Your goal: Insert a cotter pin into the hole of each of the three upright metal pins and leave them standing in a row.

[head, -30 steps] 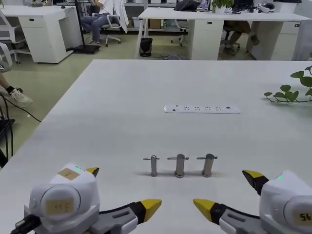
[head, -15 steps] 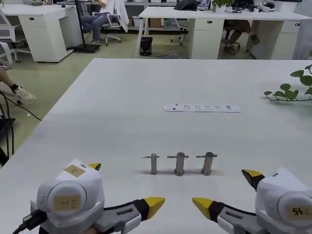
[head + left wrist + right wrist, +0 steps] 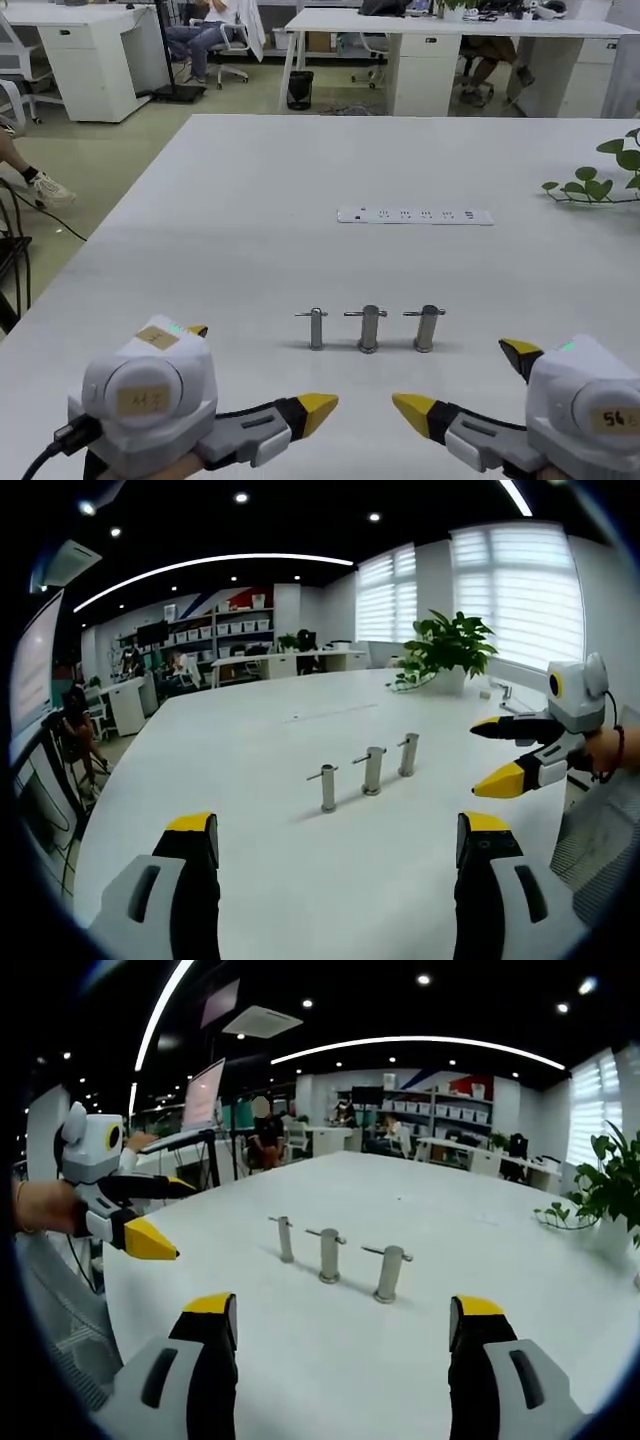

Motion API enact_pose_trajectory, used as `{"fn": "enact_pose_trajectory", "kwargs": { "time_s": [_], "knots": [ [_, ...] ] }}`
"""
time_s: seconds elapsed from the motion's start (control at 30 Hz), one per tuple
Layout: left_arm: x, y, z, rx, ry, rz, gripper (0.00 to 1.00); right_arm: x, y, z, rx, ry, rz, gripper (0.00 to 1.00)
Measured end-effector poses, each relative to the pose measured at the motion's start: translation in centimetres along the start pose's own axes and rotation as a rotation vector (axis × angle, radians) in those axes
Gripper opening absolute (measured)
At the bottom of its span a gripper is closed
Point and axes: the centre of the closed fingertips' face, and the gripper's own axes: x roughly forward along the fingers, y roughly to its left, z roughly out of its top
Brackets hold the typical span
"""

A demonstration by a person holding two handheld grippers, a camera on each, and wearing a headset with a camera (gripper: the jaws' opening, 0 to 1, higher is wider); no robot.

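Observation:
Three upright metal pins stand in a row on the white table (image 3: 250,220): left pin (image 3: 316,329), middle pin (image 3: 368,329), right pin (image 3: 425,328). Each carries a thin cotter pin through its top, sticking out sideways. The row also appears in the left gripper view (image 3: 369,770) and the right gripper view (image 3: 329,1254). My left gripper (image 3: 258,373) sits at the near left, open and empty, its yellow tips wide apart. My right gripper (image 3: 468,381) sits at the near right, open and empty too. Both are nearer to me than the pins, well apart from them.
A white power strip (image 3: 415,216) lies flat beyond the pins. Green plant leaves (image 3: 592,184) reach in at the table's right edge. Desks, chairs and seated people stand in the office behind the table.
Both grippers stay open and low at the near edge, shifting only slightly. The pins have not moved; the head camera tilted a little.

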Motion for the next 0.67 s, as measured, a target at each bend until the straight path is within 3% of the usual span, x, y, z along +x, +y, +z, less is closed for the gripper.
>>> {"fn": "enact_pose_trajectory", "kwargs": {
  "time_s": [0.67],
  "knots": [
    [-0.13,0.21,0.09,0.008,-0.002,0.014,0.99,0.01,-0.19,-0.25,-0.019,0.0,-0.013,0.88]
  ]
}}
